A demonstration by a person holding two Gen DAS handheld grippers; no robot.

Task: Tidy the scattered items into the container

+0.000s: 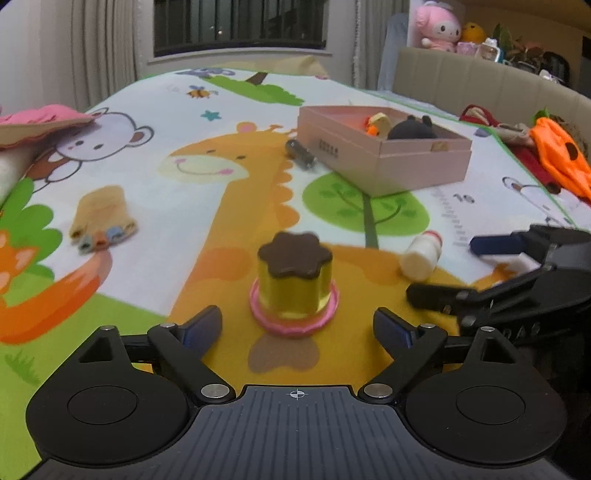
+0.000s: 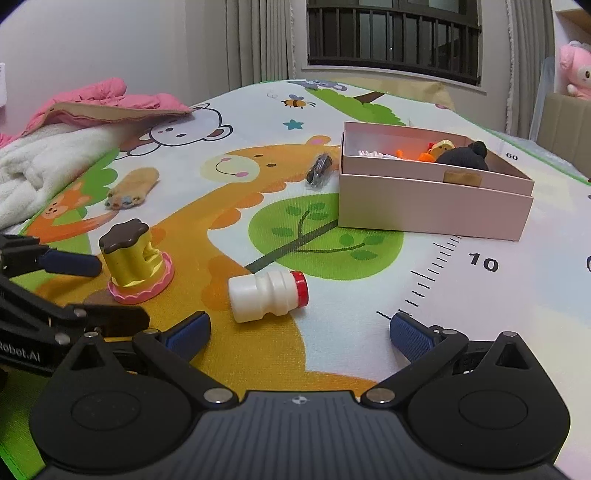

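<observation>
A pink box [image 1: 424, 162] [image 2: 436, 206] stands on the play mat and holds a black plush toy [image 2: 465, 157] and orange and yellow toys. A yellow pudding toy [image 1: 293, 280] [image 2: 135, 258] with a brown top and pink base stands just ahead of my open left gripper [image 1: 297, 328]. A small white bottle [image 2: 267, 295] [image 1: 423, 254] with a red cap lies on its side just ahead of my open right gripper [image 2: 299, 332]. A tan sock [image 1: 99, 218] [image 2: 133, 186] lies to the left. A dark wrapped item [image 1: 299, 153] [image 2: 319, 171] lies by the box's left side.
A pink jacket [image 2: 107, 99] and white blanket [image 2: 44, 162] lie at the mat's left edge. Orange and red clothes [image 1: 557, 155] lie at the right edge beside a beige headboard [image 1: 480, 85]. Plush toys [image 1: 439, 26] sit on a shelf behind.
</observation>
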